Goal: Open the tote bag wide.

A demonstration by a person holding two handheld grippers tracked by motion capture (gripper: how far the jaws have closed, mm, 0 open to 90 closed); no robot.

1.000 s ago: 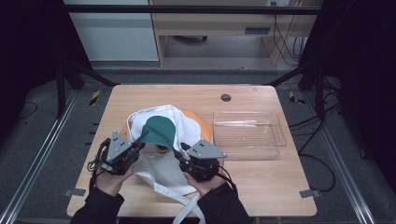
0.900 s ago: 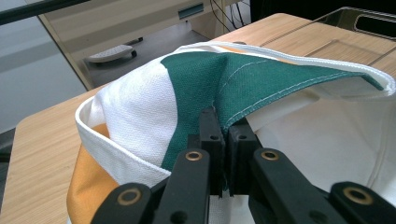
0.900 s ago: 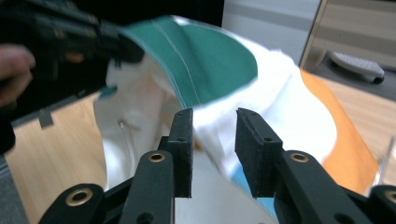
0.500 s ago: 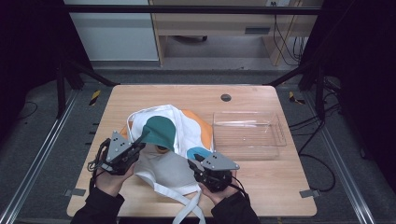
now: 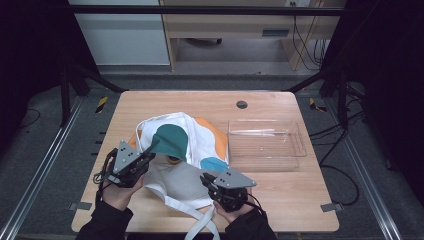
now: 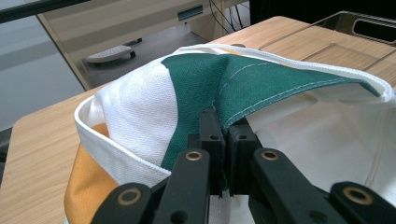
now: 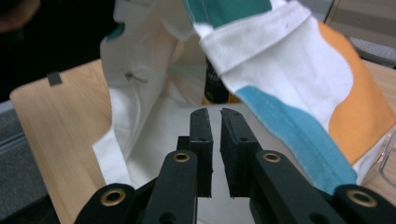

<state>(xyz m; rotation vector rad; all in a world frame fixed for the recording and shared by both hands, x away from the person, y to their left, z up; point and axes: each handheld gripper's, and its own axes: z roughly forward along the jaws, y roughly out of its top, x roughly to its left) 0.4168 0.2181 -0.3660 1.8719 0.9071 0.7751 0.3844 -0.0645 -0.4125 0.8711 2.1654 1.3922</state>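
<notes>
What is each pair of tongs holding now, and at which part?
The left tongs pinch the tote bag at its green rim. The right tongs, jaws just closing, grip nothing.

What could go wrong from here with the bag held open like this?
1. The left gripper pinches only the hem of the tote bag; a tug might pull it free and let the mouth collapse.
2. The right gripper, whose jaws have just been closing with nothing between them, sits at the mouth near a dark bottle inside; pushing in may knock it over.
</notes>
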